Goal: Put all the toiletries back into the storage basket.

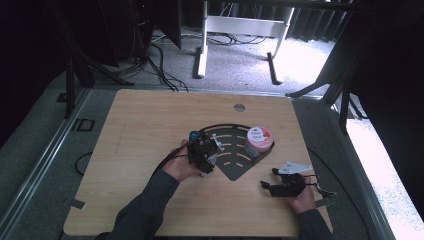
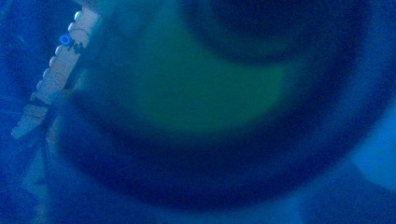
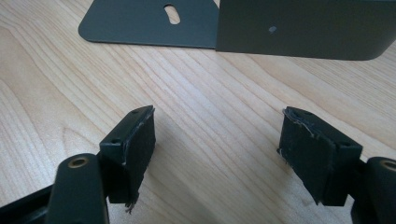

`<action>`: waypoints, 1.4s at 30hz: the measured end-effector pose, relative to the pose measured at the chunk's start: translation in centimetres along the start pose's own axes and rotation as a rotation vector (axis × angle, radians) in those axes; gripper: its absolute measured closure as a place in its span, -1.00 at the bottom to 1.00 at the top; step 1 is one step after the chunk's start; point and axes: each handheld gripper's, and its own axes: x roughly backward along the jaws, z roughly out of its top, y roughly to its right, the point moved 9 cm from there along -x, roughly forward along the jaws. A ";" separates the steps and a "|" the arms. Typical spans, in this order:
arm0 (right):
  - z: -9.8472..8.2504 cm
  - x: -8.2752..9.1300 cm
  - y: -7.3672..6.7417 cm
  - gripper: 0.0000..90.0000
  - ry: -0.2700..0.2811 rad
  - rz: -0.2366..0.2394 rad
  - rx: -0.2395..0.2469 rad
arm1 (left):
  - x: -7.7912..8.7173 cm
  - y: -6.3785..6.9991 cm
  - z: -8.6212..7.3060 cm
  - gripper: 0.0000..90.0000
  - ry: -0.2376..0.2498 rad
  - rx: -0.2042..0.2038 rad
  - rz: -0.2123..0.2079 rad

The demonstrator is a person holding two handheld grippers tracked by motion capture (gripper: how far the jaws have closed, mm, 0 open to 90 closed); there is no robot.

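My left gripper (image 1: 202, 152) hangs over the left edge of a black fan-shaped slotted tray (image 1: 235, 167), with a small blue round part (image 1: 195, 135) at its far end. The left gripper view is a blue-green blur of something round (image 2: 196, 93) pressed close to the lens, so its jaws are hidden. A pale strip (image 2: 56, 70) shows at that view's left edge. My right gripper (image 1: 267, 186) rests low near the table's front right, pointing left. In the right gripper view it (image 3: 217, 144) stands open over bare wood, nothing between the pads.
A pink and white lidded tub (image 1: 259, 140) sits on the tray's right side. The tray's flat plate (image 3: 140, 21) and upright wall (image 3: 303, 28) lie just beyond my right jaws. The wooden table (image 1: 150, 120) has a round grommet (image 1: 239, 107) at the back.
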 end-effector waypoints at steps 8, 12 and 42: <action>0.0 0.0 0.0 -0.41 0.000 0.001 0.000 | -0.2 0.1 -0.1 0.12 -0.015 -0.001 -0.003; 0.0 0.0 0.0 -0.41 0.000 0.001 0.001 | 0.0 0.3 0.0 0.17 -0.006 -0.003 -0.021; 0.0 0.0 0.0 -0.41 0.000 0.002 0.001 | 1.1 1.4 2.2 0.23 0.014 -0.002 -0.062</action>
